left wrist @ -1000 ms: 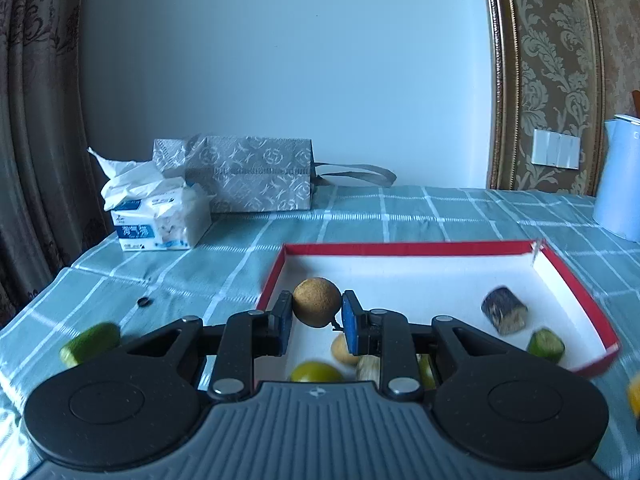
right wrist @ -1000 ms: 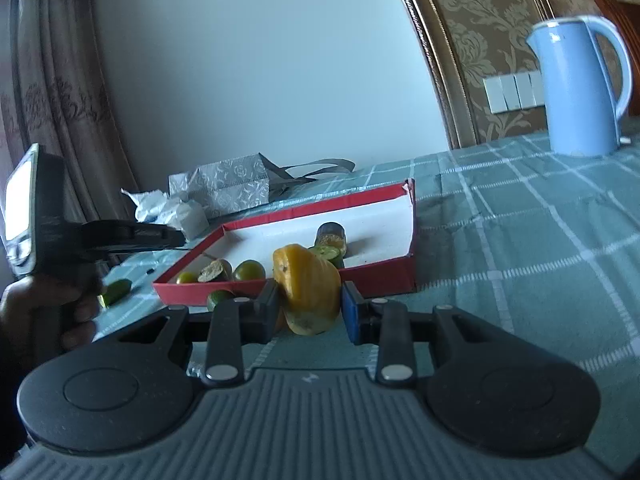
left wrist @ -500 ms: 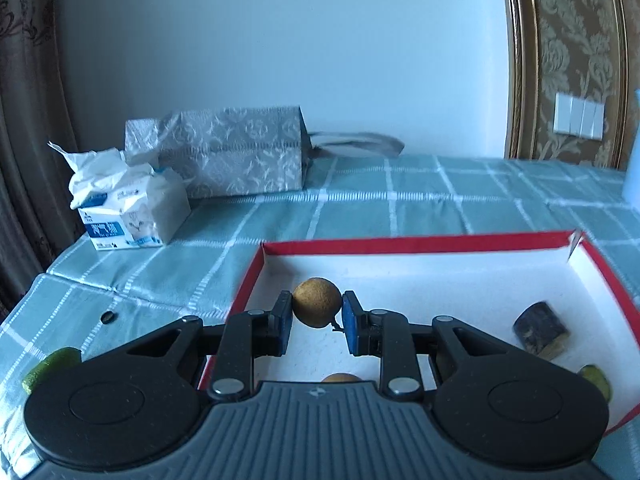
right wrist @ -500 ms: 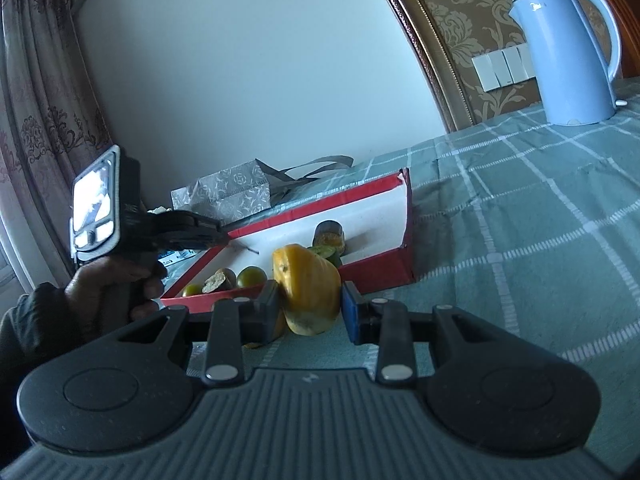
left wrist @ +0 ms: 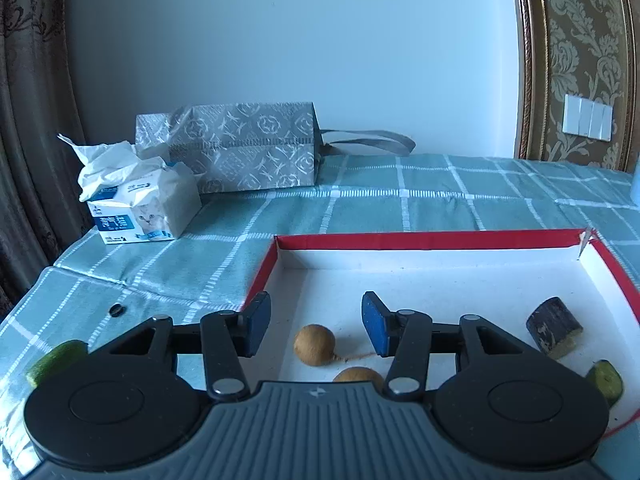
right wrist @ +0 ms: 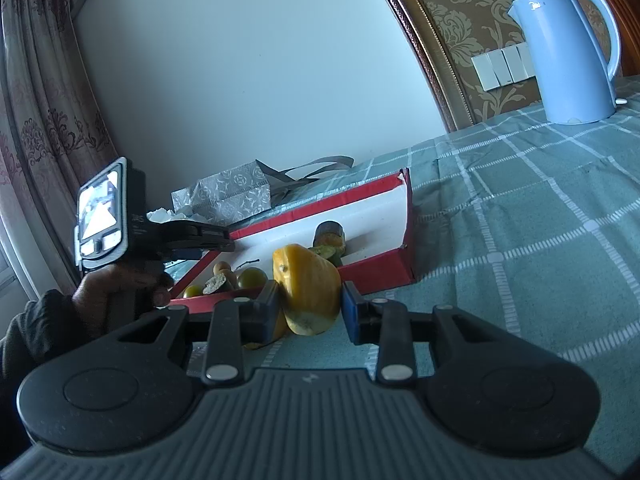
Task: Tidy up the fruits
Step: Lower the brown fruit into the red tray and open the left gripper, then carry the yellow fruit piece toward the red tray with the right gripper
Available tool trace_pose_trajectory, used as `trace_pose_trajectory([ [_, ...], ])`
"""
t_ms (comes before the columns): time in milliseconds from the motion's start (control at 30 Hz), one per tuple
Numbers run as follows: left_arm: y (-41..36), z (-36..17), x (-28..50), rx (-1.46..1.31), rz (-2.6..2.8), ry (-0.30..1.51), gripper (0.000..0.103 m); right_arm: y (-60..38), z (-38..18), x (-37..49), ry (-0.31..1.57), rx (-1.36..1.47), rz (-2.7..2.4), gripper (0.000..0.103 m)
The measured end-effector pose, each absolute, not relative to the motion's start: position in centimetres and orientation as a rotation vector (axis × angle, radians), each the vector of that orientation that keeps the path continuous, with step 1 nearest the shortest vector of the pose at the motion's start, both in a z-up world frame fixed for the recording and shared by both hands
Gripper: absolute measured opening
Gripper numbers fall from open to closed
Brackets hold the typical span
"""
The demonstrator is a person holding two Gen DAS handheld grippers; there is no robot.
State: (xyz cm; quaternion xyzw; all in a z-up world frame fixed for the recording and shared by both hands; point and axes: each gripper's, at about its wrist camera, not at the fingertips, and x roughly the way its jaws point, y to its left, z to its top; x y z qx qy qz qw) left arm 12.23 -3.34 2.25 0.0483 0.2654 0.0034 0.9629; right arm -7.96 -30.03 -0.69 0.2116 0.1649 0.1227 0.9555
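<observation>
Our left gripper has just spread apart and dropped the brown longan, which now lies inside the red-rimmed box. That fruit is stowed. Our right gripper pinches the yellow fruit piece just short of the box, next to go in.

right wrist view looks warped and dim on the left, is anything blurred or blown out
Right wrist view: fisheye bends the gold wall moulding; the dark-sleeved hand sits in shadow, its device's small screen blown out; the yellow fruit chunk stays sharp. Left wrist view: evenly lit, sharp; the brown round fruit casts only a faint shadow.
</observation>
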Motion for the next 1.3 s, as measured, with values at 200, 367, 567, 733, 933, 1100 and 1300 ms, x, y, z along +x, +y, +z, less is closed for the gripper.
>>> trace_pose_trajectory([
  [200, -1.9, 2.9, 8.7, 0.072, -0.009, 0.502, 0.061, -29.7, -0.6, -8.0, 0.334, 0.413, 0.236, 0.031],
  [367, -0.3, 2.0, 5.2, 0.061, -0.014, 0.496, 0.061, -29.0, -0.3, -8.3, 0.329, 0.364, 0.222, 0.031],
  [567, 1.9, 0.3, 2.4, 0.033, -0.008, 0.517, 0.061, -27.6, 0.3, -8.9, 0.301, 0.268, 0.204, 0.031],
  [733, 3.4, -1.0, 1.6, -0.006, 0.001, 0.549, 0.061, -27.1, 0.5, -9.1, 0.302, 0.234, 0.181, 0.031],
  [933, 4.4, -1.3, 1.5, -0.064, -0.023, 0.564, 0.061, -26.7, 0.5, -9.0, 0.311, 0.209, 0.160, 0.031],
  [1100, 4.6, -1.1, 1.1, -0.081, -0.021, 0.540, 0.061, -26.5, 0.5, -8.8, 0.327, 0.198, 0.140, 0.031],
  [1300, 4.8, -1.1, 1.2, -0.099, -0.026, 0.538, 0.061, -25.9, 1.1, -7.9, 0.346, 0.191, 0.138, 0.031],
])
